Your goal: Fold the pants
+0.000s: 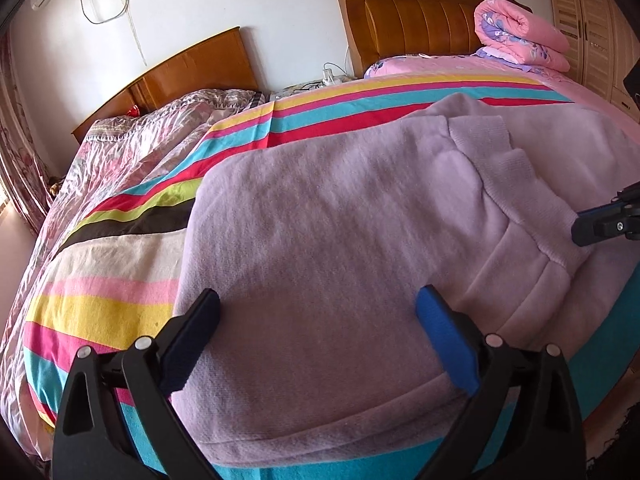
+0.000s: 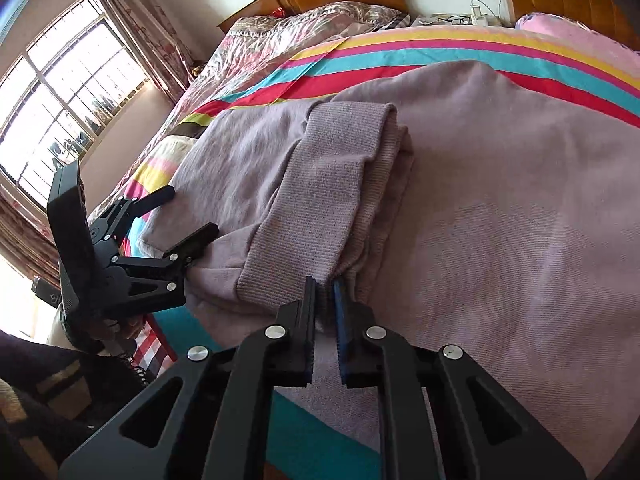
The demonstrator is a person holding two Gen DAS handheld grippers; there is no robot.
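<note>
Lilac fleece pants [image 1: 340, 220] lie folded on a striped sheet [image 1: 120, 248] on the bed, with the ribbed cuffs [image 2: 320, 184] folded back on top. My left gripper [image 1: 316, 316] is open, its jaws wide apart just above the pants near the bed's front edge; it also shows in the right wrist view [image 2: 188, 216]. My right gripper [image 2: 325, 284] is shut on the pants fabric just below the ribbed cuffs. Its tip shows at the right edge of the left wrist view [image 1: 580, 228].
A rolled pink quilt [image 1: 520, 36] lies by the wooden headboard [image 1: 416, 24]. A second bed with a patterned cover [image 1: 132, 140] is at the left. A nightstand with chargers [image 1: 320, 80] stands between the beds. A window [image 2: 60, 92] is at the left, a wardrobe [image 1: 592, 20] at the right.
</note>
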